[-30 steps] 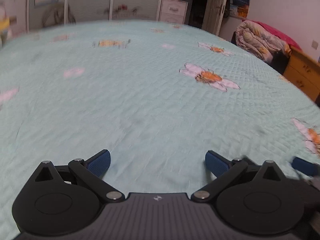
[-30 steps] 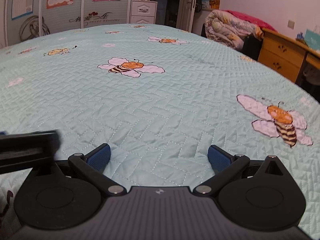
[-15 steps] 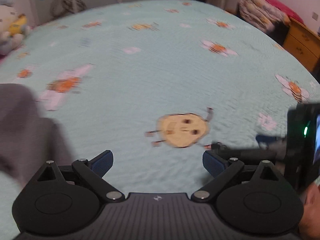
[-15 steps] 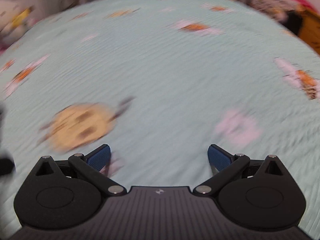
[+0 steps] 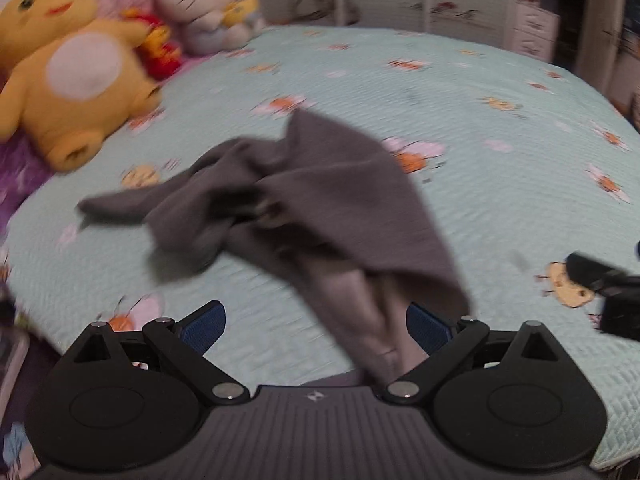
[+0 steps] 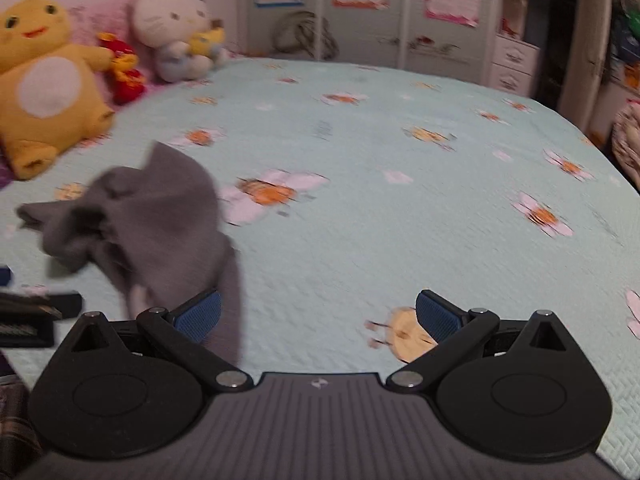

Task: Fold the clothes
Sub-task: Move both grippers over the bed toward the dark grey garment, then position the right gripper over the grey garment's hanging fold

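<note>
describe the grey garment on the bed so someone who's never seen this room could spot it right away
Start at the big bed with the mint-green quilt printed with bees and flowers. Near its front edge, on the side where the yellow plush toy sits, lies the grey garment, crumpled in a loose heap. It is the only dark, plain, unpatterned fabric on the quilt.

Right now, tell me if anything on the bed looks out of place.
The grey garment lies crumpled in a heap on the bedspread, one corner trailing toward the left hand-held gripper, not spread flat for folding.
</note>
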